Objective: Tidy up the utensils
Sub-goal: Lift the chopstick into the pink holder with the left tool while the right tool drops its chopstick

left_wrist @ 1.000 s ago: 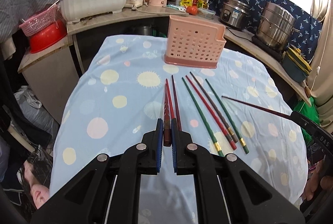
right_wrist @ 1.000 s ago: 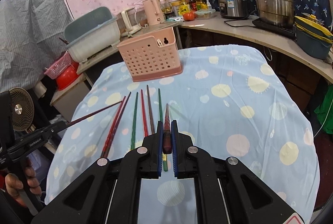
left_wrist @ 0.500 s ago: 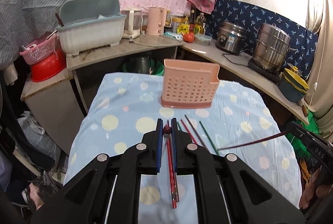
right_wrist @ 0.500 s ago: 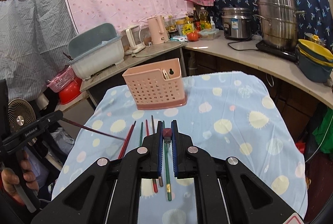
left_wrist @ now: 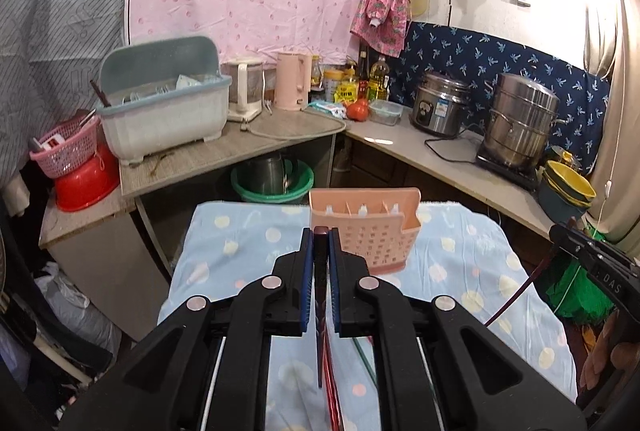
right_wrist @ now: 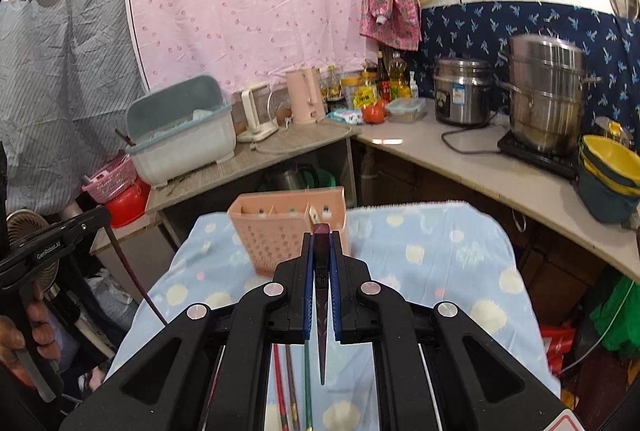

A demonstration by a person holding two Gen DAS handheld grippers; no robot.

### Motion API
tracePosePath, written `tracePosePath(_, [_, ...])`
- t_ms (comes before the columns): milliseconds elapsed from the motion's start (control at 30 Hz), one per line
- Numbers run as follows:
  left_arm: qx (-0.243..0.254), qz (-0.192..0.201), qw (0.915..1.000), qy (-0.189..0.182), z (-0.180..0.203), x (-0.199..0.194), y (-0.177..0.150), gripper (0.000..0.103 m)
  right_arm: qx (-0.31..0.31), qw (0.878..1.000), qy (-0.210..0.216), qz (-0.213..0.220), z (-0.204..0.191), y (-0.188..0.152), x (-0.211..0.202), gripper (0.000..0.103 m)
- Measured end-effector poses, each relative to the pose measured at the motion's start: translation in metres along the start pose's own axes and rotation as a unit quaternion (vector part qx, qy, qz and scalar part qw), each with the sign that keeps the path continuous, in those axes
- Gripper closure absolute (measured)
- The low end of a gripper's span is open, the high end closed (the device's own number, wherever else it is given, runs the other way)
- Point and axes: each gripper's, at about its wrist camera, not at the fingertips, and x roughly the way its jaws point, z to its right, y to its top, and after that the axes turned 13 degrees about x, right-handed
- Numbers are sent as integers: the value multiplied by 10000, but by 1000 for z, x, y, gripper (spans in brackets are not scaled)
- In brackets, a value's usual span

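Holding one dark red chopstick each, both grippers are up in the air above the worktop. The left gripper (left_wrist: pixel 318 263) has its jaws squeezed tight on its dark chopstick (left_wrist: pixel 320 311), which hangs down with the thin tip pointing at the cloth. The right gripper (right_wrist: pixel 320 263) is clamped the same way on the other dark chopstick (right_wrist: pixel 322 331), thick end up between the blue pads.

Under the jaws, more chopsticks lie flat on the spotty blue tablecloth (right_wrist: pixel 440 271). In the right view a red chopstick (right_wrist: pixel 280 383), a brown chopstick (right_wrist: pixel 292 387) and a green chopstick (right_wrist: pixel 307 387) lie side by side. In the left view a bit of red stick (left_wrist: pixel 332 391) shows too. So these are not put away yet.

A little farther back stands the pink utensil basket (right_wrist: pixel 288 231), upright on the cloth, with holes in its side and little walls inside. I cannot tell if any chopstick is in it.

It looks like the job is only partly done. The two held sticks need to go into the basket, then the ones lying down.
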Motion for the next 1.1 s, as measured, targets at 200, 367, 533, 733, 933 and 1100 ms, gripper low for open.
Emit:
tracePosePath(200, [68, 431, 9990, 90, -10, 9, 59, 96, -104, 9991, 44, 404, -17, 58, 21, 96])
tracePosePath(367, [68, 781, 9967, 192, -18, 22, 103, 96, -118, 9981, 94, 606, -33, 97, 54, 96])
tracePosePath(533, [106, 980, 9945, 360, -20, 51, 138, 96, -10, 9971, 140, 747, -40, 123, 91, 96])
tracePosePath(733, [71, 1040, 9939, 350, -23, 81, 159, 96, 30, 9982, 101, 589, -41, 124, 132, 96])
tracePosePath(933, [18, 794, 9967, 187, -17, 113, 142, 96, 22, 9997, 0, 240, -33, 97, 167, 96])
tracePosePath(1100, [-139, 431, 9990, 46, -16, 139, 116, 96, -6, 10000, -89, 6, -28, 80, 184, 96])
